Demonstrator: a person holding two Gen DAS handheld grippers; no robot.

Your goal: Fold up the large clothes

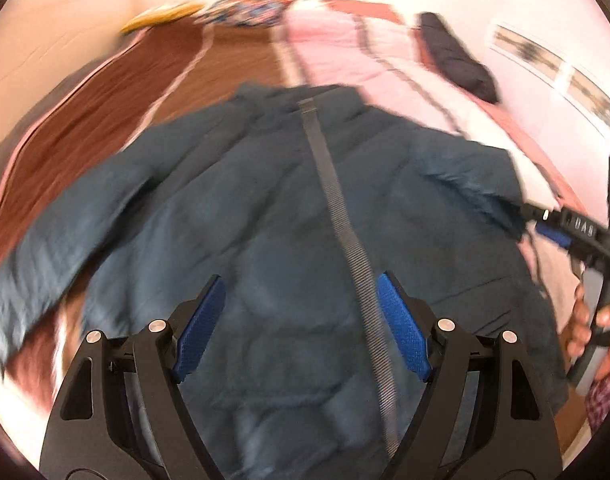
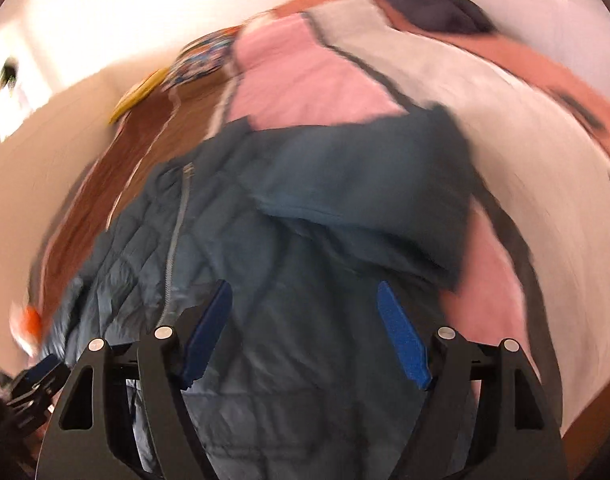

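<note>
Our left gripper [image 1: 301,320] had its blue-padded jaws spread wide with nothing between them, poised above the lower front of the dark teal quilted puffer jacket [image 1: 265,220]. The jacket's grey zipper strip [image 1: 337,208] ran up between the fingers toward the collar. Our right gripper [image 2: 305,328] was likewise wide apart and held nothing, hovering over the jacket's right half. In the left view, that gripper showed at the right edge, its tip close to the cuff of the jacket's sleeve [image 1: 473,184]; whether it touched the cloth we could not tell through the blur. The sleeve lay folded across the chest. The other sleeve [image 1: 53,232] stretched out to the left. The jacket lay front-up, zipped, on a bed covered with a brown, pink and white patchwork bedspread [image 1: 337,52]. Farther back sat a dark navy folded garment [image 1: 457,56], a multicoloured patterned cloth [image 1: 245,8] and a yellow item [image 1: 161,16].
</note>
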